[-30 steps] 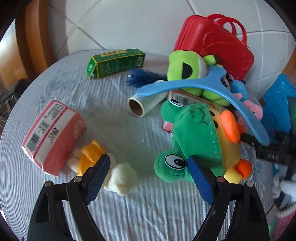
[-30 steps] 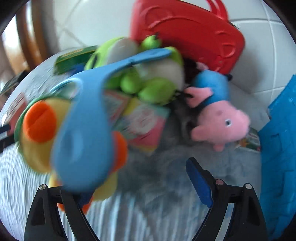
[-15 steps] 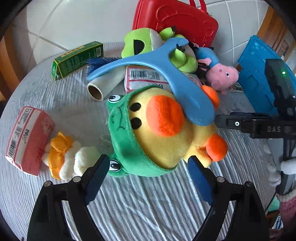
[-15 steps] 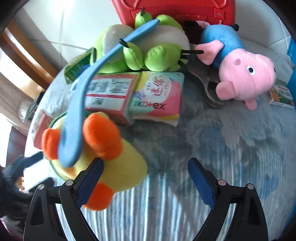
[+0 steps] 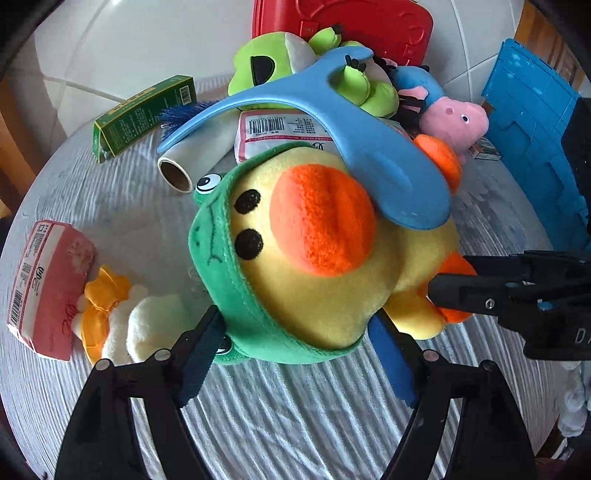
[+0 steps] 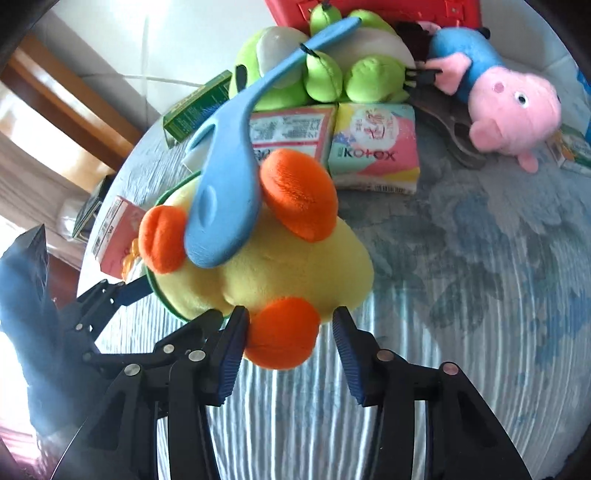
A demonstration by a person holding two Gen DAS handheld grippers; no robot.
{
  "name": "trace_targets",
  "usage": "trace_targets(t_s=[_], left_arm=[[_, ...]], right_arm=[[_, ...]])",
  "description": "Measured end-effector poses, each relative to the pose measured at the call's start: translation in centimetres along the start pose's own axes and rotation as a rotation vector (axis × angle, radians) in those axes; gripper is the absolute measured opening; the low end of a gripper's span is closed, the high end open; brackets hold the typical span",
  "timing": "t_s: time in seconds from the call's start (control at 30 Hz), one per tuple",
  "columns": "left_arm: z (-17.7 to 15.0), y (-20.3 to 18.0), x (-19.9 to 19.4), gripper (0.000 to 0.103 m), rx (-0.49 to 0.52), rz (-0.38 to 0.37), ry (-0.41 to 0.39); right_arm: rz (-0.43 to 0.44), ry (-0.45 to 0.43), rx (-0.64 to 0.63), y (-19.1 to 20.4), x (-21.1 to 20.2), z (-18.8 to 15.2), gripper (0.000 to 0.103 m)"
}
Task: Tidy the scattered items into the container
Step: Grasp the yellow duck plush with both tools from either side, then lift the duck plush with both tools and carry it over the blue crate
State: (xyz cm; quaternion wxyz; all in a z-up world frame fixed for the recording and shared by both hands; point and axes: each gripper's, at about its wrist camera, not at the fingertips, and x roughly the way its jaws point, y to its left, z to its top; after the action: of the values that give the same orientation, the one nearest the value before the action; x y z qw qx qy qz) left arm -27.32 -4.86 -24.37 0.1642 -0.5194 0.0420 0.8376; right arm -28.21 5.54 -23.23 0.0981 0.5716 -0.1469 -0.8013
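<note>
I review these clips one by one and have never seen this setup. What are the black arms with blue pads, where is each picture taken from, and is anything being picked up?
No robot: a person holds two pincer tools, each with a camera looking along its fingers. The left gripper straddles the yellow duck plush at its green hood; the right gripper is at its orange foot. Both are closing, with no firm grip visible yet. A blue hanger lies across the duck. Around it on the cloth-covered table: a pink pig plush, a green frog plush, packets and a blue crate.

The red case point(image 5: 369, 26) is cut off by the top edge; the duck plush point(image 5: 314, 258) hides most of a barcoded packet point(image 5: 280, 129).
</note>
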Motion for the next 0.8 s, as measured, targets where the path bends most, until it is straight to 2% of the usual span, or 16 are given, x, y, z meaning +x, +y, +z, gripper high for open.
trace_targets(t_s=[0.07,0.2,0.27,0.33,0.4,0.43,0.57,0.8], left_arm=[[0.3,-0.2,0.5,0.085,0.002,0.008,0.010],[0.8,-0.6,1.4,0.085,0.011,0.032,0.015],[0.8,-0.5,1.2,0.074,0.000,0.027,-0.004],[0.5,-0.8,0.6,0.067,0.000,0.045,-0.023],[0.2,-1.5,0.1,0.065,0.012,0.074,-0.036],[0.0,-1.7,-0.4,0.064,0.007,0.077,-0.042],[-0.9,-2.3,-3.4,0.064,-0.017,0.072,-0.083],[-1.8,-5.4,-11.8,0.064,-0.013,0.110,-0.235]], right_arm=[[0.000,0.010,0.016,-0.5,0.5,-0.1,0.058],[0.039,0.027,0.020,-0.9,1.7,0.1,0.056],[0.044,0.028,0.004,-0.8,1.9,0.1,0.052],[0.047,0.016,-0.023,-0.5,1.6,0.0,0.045],[0.042,0.006,-0.057,0.1,1.1,-0.2,0.031],[0.037,-0.001,-0.074,0.5,0.8,-0.4,0.031],[0.047,-0.032,-0.099,1.1,-0.9,-1.2,0.031],[0.083,-0.154,-0.173,2.7,-8.2,-3.4,0.031]])
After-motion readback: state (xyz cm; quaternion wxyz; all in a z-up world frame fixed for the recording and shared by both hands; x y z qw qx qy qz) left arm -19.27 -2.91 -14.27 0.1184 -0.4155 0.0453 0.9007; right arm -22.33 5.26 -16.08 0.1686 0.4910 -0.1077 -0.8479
